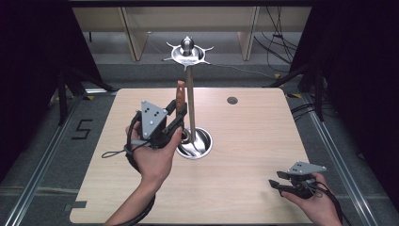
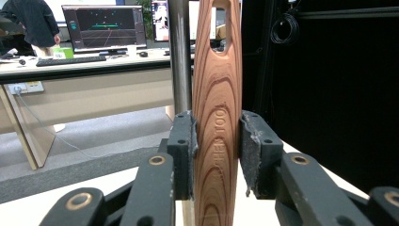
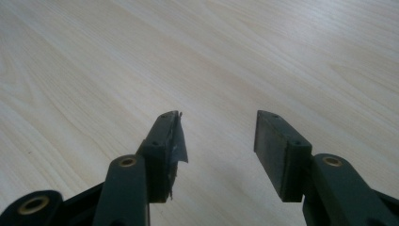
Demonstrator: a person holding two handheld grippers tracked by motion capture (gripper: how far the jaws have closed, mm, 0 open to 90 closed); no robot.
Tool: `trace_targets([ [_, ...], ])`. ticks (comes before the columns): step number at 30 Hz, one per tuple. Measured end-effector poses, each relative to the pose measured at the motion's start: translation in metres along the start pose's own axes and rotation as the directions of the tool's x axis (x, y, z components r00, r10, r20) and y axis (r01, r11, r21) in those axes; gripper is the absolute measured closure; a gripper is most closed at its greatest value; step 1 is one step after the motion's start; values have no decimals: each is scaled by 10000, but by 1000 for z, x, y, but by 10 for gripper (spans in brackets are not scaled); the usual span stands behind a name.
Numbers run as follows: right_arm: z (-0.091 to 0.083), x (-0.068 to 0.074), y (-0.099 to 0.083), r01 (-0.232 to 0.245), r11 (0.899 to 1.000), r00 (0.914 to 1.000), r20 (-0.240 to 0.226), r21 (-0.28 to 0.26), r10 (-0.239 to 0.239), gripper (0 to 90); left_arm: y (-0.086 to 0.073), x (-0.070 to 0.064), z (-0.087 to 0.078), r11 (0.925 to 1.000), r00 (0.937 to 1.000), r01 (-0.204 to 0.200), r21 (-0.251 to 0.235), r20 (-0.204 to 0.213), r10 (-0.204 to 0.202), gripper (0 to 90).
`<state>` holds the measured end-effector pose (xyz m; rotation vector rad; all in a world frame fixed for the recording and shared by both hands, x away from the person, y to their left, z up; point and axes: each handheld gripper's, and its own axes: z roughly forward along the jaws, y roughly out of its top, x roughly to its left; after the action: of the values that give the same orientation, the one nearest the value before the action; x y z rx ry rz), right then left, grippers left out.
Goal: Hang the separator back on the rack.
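Nearest the person, the right gripper (image 1: 281, 181) is hovering low over the pale wooden table (image 1: 254, 141), its jaws spread apart around bare tabletop. Farther in, the left gripper (image 2: 217, 141) is pinching a reddish wooden utensil handle (image 2: 217, 94), grained, stamped with letters and slotted near its top, holding it upright. Just behind it, a steel stand (image 1: 190, 99) is rising from a round base.

I see a light wooden table (image 1: 244, 155) on grey carpet (image 1: 42, 141), a "5" (image 1: 81, 129) taped on the floor to its left. Black curtains (image 1: 357, 70) hang on both sides. Behind, a pale desk (image 2: 89, 87) carries a lit monitor (image 2: 104, 27) and keyboard (image 2: 68, 60); cables (image 1: 275, 44) trail across the floor.
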<state>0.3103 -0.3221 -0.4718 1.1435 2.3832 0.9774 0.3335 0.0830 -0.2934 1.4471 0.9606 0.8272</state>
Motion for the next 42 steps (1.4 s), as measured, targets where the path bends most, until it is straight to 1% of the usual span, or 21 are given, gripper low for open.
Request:
trace_targets([
  [2,1,0,0,12,10000,10000,-25,-72,-12,515,1,0,0,10000,10000,-18,-19,0,18,671],
  [7,0,0,0,-14,10000,10000,1,6,14,514,3,-2,1,9999,10000,-18,-109,-90,17,671],
  [8,0,2,0,-156,9999,9999,5,-7,156,514,3,-2,1,9999,9999,-34,-120,-100,33,671],
  [9,0,1,0,-105,9999,9999,3,-12,105,514,4,-2,2,9999,9999,-29,-134,-114,27,672],
  [10,0,2,0,-197,9998,9998,6,-1,197,515,4,-2,2,9999,9999,-30,-135,-119,29,671],
  [11,0,1,0,-155,9999,9999,-11,6,155,515,4,-2,2,9999,9999,-25,-150,-113,23,671],
  [12,0,0,0,20,10000,10000,29,12,-20,515,5,-3,3,9999,9999,-19,-156,-108,17,671],
  [13,0,0,0,-50,10000,10000,-33,15,50,514,5,-3,3,9999,9999,-16,-159,-120,14,671],
  [14,0,2,0,-219,9998,9998,-36,6,219,515,6,-3,3,9998,9999,-26,-177,-139,23,671],
  [17,0,2,0,-93,10000,10000,0,-18,93,514,7,-4,3,9998,9999,-38,-203,-160,35,671],
  [26,0,2,0,-104,9999,9999,0,-10,104,514,14,-6,5,9994,9996,-150,-298,-240,143,671],
  [27,0,2,0,-199,9998,9998,-16,10,199,514,14,-7,5,9994,9996,-133,-326,-239,125,671],
  [31,1,2,0,-98,9999,9999,22,-29,99,514,15,-7,6,9993,9995,-175,-341,-278,165,671],
  [34,1,3,-1,-227,9997,9997,-9,3,227,514,16,-7,6,9993,9995,-162,-337,-281,152,671],
  [36,0,2,0,-107,9999,9999,-16,5,107,514,17,-7,7,9992,9994,-178,-352,-317,167,671],
  [39,1,2,0,-94,10000,10000,12,-25,95,514,18,-8,7,9991,9993,-163,-382,-353,149,671],
  [41,1,2,-1,-212,9998,9998,-19,17,212,514,19,-8,8,9990,9992,-178,-399,-367,163,671],
  [42,1,2,0,-141,9999,9999,-38,19,141,514,19,-8,7,9990,9991,-194,-400,-382,179,671],
])
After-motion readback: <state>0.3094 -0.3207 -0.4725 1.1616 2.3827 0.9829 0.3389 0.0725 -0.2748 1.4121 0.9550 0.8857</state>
